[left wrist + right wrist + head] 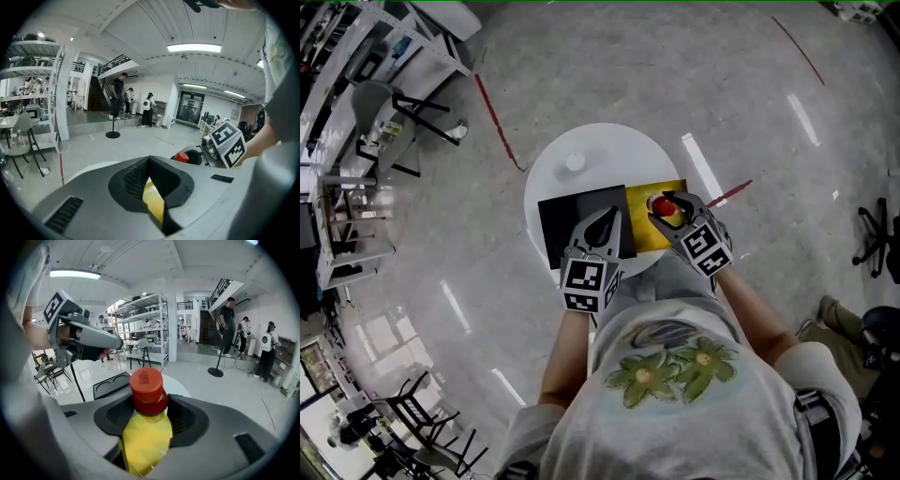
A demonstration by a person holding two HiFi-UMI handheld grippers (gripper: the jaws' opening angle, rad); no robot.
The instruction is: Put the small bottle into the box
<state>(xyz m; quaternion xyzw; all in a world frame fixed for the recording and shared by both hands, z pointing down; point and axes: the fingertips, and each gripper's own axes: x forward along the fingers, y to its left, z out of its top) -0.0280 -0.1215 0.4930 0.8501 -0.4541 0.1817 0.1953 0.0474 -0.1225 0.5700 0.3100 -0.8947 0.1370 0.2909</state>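
White round counter (581, 155) carries a black box (567, 225). Over the box, the left hand-held gripper (607, 217) is clenched on nothing. To its right, the right hand-held gripper (673, 204) squeezes the bottle (145, 432) above a yellow sheet (645, 236).

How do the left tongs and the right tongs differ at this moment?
The right tongs are clamped on a yellow bottle with a red cap; the left tongs meet at the tips, only a yellow sliver showing in their gap. The right tongs sit over the yellow panel, the left tongs over the black tray. Both are above the white round table.
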